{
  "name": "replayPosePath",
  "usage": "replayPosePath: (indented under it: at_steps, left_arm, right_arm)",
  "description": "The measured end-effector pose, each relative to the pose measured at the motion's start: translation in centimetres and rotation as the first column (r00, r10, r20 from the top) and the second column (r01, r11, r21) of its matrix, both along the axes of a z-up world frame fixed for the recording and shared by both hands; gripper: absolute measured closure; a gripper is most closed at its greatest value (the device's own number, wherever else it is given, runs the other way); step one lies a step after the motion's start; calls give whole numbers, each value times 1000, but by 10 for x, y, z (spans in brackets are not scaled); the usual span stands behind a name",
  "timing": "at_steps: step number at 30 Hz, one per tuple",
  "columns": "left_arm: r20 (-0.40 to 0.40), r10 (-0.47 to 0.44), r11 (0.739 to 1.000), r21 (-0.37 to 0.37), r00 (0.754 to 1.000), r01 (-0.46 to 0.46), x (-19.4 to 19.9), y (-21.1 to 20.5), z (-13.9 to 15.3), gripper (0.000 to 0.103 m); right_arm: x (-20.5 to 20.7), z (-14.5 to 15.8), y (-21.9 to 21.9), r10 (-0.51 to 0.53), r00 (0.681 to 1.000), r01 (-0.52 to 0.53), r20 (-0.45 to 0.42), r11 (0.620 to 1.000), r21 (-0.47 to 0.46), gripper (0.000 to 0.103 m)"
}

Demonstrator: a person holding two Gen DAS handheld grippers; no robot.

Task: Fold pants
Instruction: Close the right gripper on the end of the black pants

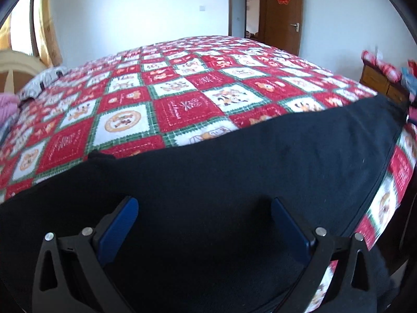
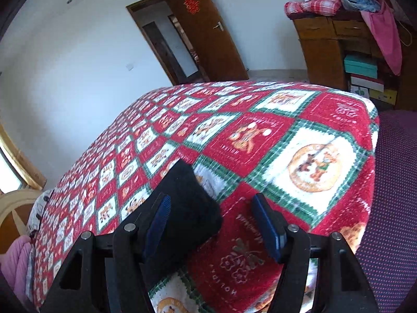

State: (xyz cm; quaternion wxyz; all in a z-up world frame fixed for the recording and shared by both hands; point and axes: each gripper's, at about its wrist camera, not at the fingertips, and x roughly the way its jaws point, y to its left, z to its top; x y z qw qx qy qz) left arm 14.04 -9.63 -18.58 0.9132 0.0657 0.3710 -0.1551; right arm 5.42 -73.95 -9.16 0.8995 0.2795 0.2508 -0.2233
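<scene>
Black pants [image 1: 234, 172] spread flat on the bed [image 1: 182, 99], along its near edge. One dark end [image 2: 187, 203] lying by the bed's corner. Looks barely begun: cloth laid out long, no neat small stack yet, more folds left. Left gripper [image 1: 204, 214] just above the pants, jaws apart, holding nothing. Right gripper [image 2: 211, 219] above the pants' end, jaws apart too, nothing pinched.

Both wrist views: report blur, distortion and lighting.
Left wrist view: fisheye bows the quilt into a dome; the right edge by the cabinet smears with blur; the black pants show almost no detail. Right wrist view: tilted frame, door leaning; quilt pattern slightly soft; even daylight, no glare.
</scene>
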Motion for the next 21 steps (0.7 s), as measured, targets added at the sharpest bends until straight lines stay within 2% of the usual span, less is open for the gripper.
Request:
replayPosePath:
  at_steps: [4,9,12,19,21]
  left_arm:
    - [1,8,1000,-28,1000,-8,0,4,1,0]
    - [8,7,1000,-25,1000,-7,-3,4,-1,0]
    - [6,7,1000,-27,1000,-7,-4,4,-1,0]
    - [19,11,1000,-29,1000,-10,-6,5,-2,0]
    - [20,14,999,-29,1000,-13,-6,5,-2,0]
  right_arm:
    - [-7,-3,-19,-12,999,8,42,995,95,37]
    - [-12,-7,-27,0,995,-21,103,980,200,37]
    - [-9,-8,-24,14,994,-37,107,976,215,37]
    - [-3,-7,-13,53,997,-65,54,964,258,37]
    - [0,-8,-11,75,995,-90,62,955,282,44]
